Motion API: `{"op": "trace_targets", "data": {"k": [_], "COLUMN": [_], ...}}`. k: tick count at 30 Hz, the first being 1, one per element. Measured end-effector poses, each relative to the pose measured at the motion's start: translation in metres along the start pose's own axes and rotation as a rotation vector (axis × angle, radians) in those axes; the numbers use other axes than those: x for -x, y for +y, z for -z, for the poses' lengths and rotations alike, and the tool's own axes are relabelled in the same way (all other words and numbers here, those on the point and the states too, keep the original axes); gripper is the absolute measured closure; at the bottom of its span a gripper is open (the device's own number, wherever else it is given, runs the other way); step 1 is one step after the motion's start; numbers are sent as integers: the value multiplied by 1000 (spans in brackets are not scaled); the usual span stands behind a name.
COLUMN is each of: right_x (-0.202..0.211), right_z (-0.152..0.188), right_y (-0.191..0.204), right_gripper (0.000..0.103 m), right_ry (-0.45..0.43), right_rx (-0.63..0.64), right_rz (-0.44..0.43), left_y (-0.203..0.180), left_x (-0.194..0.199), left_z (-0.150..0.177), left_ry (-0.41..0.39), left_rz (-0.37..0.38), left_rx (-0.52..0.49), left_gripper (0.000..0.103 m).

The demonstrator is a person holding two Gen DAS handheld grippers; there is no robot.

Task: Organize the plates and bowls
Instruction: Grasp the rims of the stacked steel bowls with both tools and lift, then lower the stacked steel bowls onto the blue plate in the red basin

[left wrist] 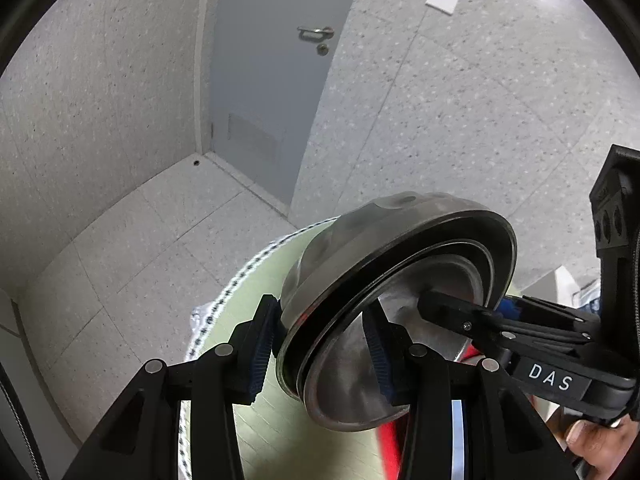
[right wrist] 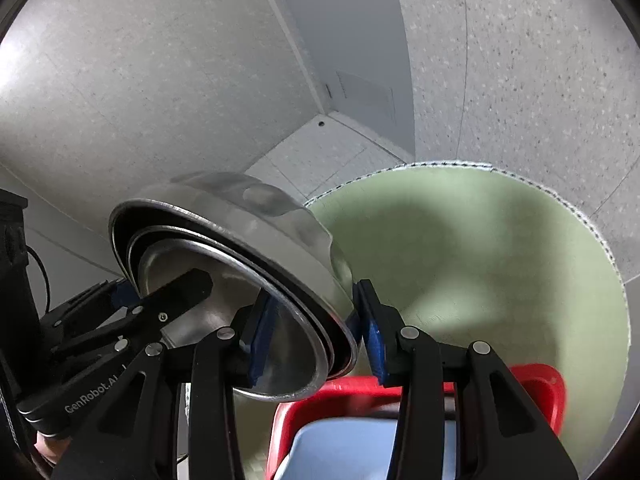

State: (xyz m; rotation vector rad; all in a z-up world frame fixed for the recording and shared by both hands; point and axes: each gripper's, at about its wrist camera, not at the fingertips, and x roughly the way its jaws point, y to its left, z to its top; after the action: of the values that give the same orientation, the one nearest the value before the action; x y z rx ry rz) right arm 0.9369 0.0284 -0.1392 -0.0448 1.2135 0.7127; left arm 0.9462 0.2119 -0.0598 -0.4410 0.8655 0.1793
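A stack of nested steel bowls is held tilted in the air above a green round table. My left gripper is shut on the stack's rim, one blue pad outside and one inside. My right gripper is shut on the opposite rim of the same stack. Each gripper shows in the other's view: the right one reaches in from the right, the left one from the left, each with a finger inside the inner bowl.
A red tray holding a pale blue plate sits on the green table under the right gripper. Beyond are a tiled floor, speckled walls and a grey door.
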Motion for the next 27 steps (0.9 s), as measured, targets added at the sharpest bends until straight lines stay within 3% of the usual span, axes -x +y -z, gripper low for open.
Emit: {"op": "trace_targets", "data": {"k": [8,13,20,27], "right_x": [65,85,77,66], "right_z": [25,59,103,125], "right_y": [-26,-41,-73,-79], "right_gripper": [63,63,63,63], "right_ry": [-27,14,124,232], "right_rx": [15,9,-12,9], "right_rz": [38,55,59,46], "left_y": [-48,-76,-101,-119], "left_x": [32,35,15,-10], "left_z": [20,47,83,86], "left_ry": [6,57,169,274], "left_rz": [52,68,52,7], "left_rx": [-52,-75,-93,-63], "left_gripper": [65,65,65,65]}}
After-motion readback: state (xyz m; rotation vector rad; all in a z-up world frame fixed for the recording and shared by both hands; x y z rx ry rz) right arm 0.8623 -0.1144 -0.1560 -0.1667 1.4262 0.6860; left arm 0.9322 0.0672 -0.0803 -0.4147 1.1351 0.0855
